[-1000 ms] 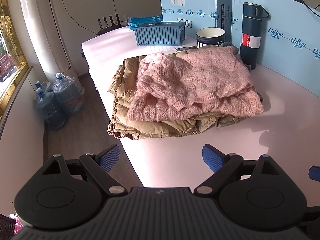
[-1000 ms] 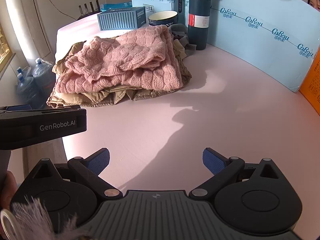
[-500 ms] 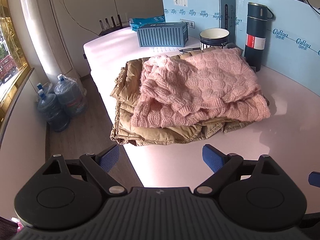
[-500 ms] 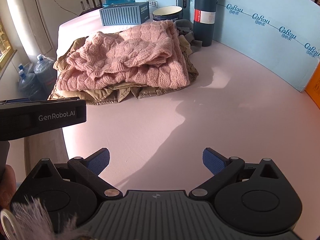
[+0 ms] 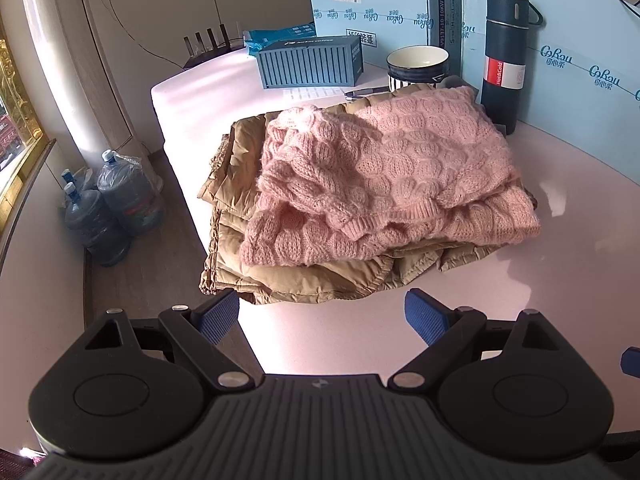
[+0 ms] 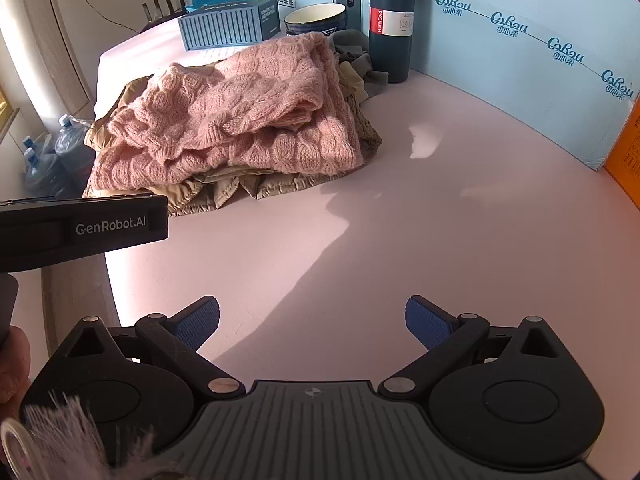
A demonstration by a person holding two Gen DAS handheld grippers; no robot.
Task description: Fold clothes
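nearest in the left wrist view, the left gripper (image 5: 322, 316) hangs over the near edge of the pink table (image 5: 560, 280), its blue-padded fingers (image 5: 426, 316) spread wide apart with nothing between them. the right gripper (image 6: 312, 320) is over bare tabletop further to the right, its fingers likewise wide apart and empty; in its view the black body of the left gripper juts in from the left edge.

just beyond the left gripper lies a stack of folded clothes: a pink knitted sweater (image 5: 392, 176) resting on top of a tan quilted jacket (image 5: 304, 280), whose edge reaches the table's left side. a bit of grey cloth (image 6: 360, 56) shows behind the stack in the right wrist view.

behind the clothes stand a dark bowl (image 5: 418, 64) with a pale inside, a dark flask (image 5: 504, 60) with a red label, and a blue-grey ribbed box (image 5: 310, 62). light blue cartons (image 5: 384, 0) wall the back and right of the table. on the floor to the left sit large water bottles (image 5: 108, 204).
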